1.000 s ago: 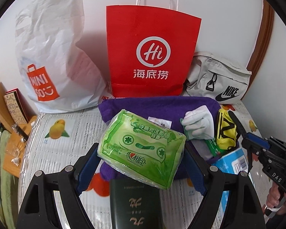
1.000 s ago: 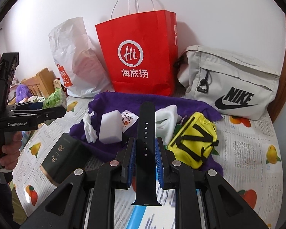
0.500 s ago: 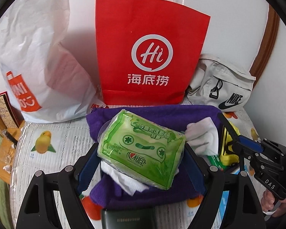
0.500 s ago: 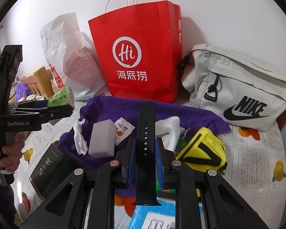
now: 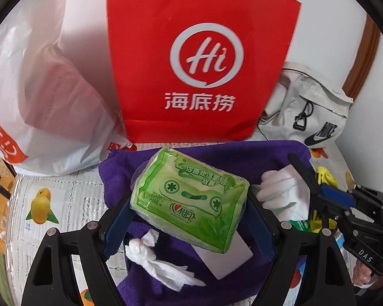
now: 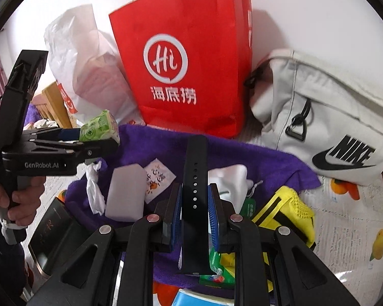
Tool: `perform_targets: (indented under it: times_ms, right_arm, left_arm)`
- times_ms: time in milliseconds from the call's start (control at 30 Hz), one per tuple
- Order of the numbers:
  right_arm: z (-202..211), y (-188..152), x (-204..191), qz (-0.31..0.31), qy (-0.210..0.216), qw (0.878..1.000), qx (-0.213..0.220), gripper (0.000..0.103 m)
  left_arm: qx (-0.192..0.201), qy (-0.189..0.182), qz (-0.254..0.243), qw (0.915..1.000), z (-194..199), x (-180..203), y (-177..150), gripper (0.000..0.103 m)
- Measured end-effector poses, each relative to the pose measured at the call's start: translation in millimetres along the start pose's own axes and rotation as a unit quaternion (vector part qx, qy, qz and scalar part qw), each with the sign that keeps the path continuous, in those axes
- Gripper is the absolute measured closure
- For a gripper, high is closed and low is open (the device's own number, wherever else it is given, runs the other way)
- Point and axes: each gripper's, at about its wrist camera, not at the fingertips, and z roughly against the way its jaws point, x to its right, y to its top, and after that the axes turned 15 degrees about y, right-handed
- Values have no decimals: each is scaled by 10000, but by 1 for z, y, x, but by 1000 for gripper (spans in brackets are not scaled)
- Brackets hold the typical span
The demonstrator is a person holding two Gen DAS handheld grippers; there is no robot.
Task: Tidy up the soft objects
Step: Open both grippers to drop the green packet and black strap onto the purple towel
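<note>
The left gripper has its jaws clenched on a green tissue pack, lifted above the purple towel toward the red paper bag at the tabletop's back edge, probably for dropping in. The right gripper pinches a black watch strap upright, also raised over the towel for sorting.

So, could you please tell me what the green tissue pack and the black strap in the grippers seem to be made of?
The green tissue pack looks wrapped in thin glossy plastic film: it shines and wrinkles at the seams. The black watch strap, clamped in the right hand-held gripper, looks like matte rubber or silicone, smooth with a row of punched holes; which of the two is unclear.
</note>
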Motion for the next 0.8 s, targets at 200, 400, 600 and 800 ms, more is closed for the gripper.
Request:
perform_targets:
  times_ms: [200,400,600,800]
  right_arm:
    - [-11,-4,9,-51,7,9999,-137,83]
    - [-23,-9,18,-180,49,9994,-305,83]
    - [-29,-13,20,-159,44,9990,-407,83]
    - [-31,-13,21,-182,31,9988,-455,83]
  left_arm:
    - [-179,47,-85,9998,-14,-2,-2,20]
    - [-317,-3,-17,9995,-22,-6,-1,20]
    - [-428,14,-27,9991,-27,-7,0,20]
    - [-510,29,-47,9987,-32,-5,-2,20]
